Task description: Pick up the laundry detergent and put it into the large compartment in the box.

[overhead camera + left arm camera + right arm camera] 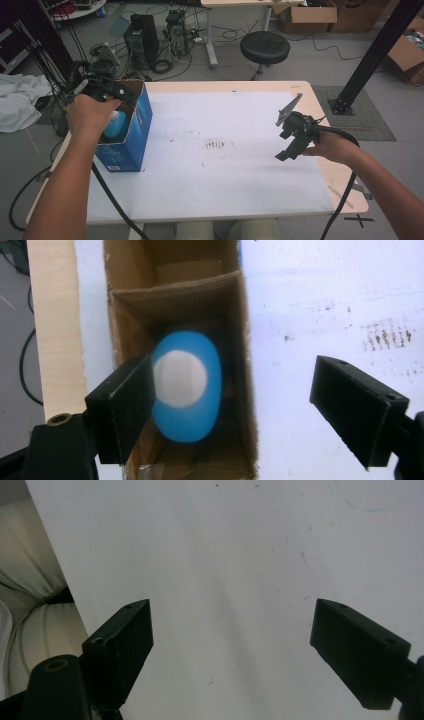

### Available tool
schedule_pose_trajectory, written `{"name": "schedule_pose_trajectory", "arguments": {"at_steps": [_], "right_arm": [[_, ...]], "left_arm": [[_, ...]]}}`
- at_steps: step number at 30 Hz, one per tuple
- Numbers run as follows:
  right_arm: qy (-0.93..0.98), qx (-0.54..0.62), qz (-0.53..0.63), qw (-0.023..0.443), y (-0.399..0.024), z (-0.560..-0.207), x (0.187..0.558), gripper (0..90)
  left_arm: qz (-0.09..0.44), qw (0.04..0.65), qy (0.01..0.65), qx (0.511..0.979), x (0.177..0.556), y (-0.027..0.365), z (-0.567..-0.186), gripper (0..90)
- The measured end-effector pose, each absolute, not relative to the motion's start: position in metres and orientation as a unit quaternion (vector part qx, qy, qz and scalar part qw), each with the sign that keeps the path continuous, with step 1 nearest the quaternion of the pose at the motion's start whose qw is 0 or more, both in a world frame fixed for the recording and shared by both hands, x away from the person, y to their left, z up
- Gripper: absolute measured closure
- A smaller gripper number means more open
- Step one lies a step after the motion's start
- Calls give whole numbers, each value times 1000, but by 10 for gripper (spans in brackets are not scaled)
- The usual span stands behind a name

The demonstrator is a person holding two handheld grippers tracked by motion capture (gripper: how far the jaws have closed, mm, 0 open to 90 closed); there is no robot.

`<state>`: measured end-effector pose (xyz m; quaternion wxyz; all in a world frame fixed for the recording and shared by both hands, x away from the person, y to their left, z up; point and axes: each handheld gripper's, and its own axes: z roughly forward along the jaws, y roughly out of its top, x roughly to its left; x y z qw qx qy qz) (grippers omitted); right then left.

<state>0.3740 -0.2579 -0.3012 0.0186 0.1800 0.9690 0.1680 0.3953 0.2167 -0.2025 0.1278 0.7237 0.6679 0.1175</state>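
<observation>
The left gripper [230, 405] hangs over a blue box [131, 134] that stands open at the left side of the table [320, 107]. Its jaws are spread wide and hold nothing. A blue bottle [186, 385] with a white cap stands inside the box — right below the jaws, close to one of them. The right gripper [286, 150] hovers well apart from the box, over the white sheet [225, 170] on the right side — its jaws are spread wide too, with nothing between them.
</observation>
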Motion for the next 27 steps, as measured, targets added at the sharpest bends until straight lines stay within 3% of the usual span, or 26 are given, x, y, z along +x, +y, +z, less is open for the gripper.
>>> {"name": "schedule_pose_trajectory", "arguments": {"at_steps": [27], "right_arm": [[968, 182, 170, 19, -258, -301, 375, 170]], "left_arm": [[122, 138, 600, 778, 418, 130, -186, 187]]}}
